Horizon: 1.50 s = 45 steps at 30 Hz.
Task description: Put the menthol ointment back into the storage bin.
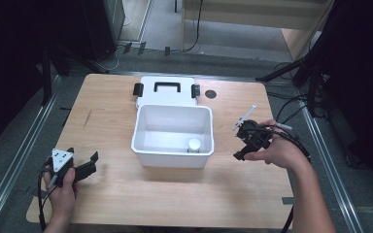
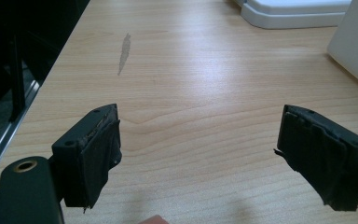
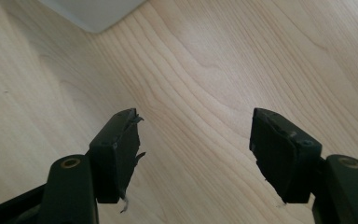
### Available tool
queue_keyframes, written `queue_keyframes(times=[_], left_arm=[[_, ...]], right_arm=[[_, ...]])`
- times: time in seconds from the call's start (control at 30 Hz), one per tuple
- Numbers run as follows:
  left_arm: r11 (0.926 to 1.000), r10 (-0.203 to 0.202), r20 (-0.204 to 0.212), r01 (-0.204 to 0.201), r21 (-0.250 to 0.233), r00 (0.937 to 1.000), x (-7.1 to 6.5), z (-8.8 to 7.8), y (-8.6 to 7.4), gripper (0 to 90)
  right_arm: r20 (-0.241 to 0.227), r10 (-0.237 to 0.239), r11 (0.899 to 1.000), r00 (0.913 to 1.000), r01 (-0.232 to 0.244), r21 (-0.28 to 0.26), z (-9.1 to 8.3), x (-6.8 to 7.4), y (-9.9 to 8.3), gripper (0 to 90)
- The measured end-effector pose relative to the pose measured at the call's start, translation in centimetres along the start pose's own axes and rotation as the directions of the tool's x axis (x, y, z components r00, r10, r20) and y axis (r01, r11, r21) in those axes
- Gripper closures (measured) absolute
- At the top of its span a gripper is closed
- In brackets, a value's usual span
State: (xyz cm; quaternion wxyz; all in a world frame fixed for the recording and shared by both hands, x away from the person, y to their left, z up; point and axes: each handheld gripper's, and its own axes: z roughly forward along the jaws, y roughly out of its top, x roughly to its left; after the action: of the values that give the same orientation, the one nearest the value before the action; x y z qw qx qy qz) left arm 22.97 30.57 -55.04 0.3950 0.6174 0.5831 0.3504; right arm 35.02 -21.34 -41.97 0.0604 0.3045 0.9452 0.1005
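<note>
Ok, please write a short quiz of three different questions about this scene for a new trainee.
1. True or false: the lid is closed on the white box.
2. What lies inside the box? A) a sponge B) a small white round container C) a spoon
3. Fill in: both the left tool and the right tool have their jaws ____.

Key: 1 false, the lid lies flat on the table behind the box. 2 B, the small white round container sits near the front wall. 3 open, nothing between them.

White bin (image 1: 148,145) blocks centre — bare table (image 1: 107,121) either side.
</note>
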Motion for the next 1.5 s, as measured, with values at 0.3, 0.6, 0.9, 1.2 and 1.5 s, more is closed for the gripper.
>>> queue_keyframes(times=[0.3,0.6,0.9,1.2,1.5], left_arm=[[1.0000,0.007,-0.001,-0.007,-0.001,1.0000,-0.1,0.0,0.0,14.0],[0.9999,0.010,-0.003,-0.010,-0.004,0.9999,-0.1,0.0,0.0,14.1],[0.9999,0.013,-0.005,-0.013,-0.003,0.9999,-0.1,-0.1,0.0,14.0],[1.0000,0.007,-0.004,-0.007,-0.006,1.0000,-0.1,0.0,0.0,14.0],[0.9999,0.012,-0.005,-0.012,-0.004,0.9999,-0.1,-0.1,0.0,14.0]], right_arm=[[0.021,0.036,0.992,0.9991,-0.033,-0.122,2.0,-0.2,-3.7,26.1],[0.053,0.138,0.958,0.9890,-0.120,-0.260,4.1,0.2,-7.5,18.1],[0.050,0.271,0.884,0.9613,-0.228,-0.409,5.8,0.5,-11.0,12.4],[0.004,0.419,0.749,0.9081,-0.343,-0.567,6.6,0.3,-14.7,7.7],[-0.040,0.510,0.639,0.8593,-0.409,-0.652,7.6,0.2,-18.0,5.5]])
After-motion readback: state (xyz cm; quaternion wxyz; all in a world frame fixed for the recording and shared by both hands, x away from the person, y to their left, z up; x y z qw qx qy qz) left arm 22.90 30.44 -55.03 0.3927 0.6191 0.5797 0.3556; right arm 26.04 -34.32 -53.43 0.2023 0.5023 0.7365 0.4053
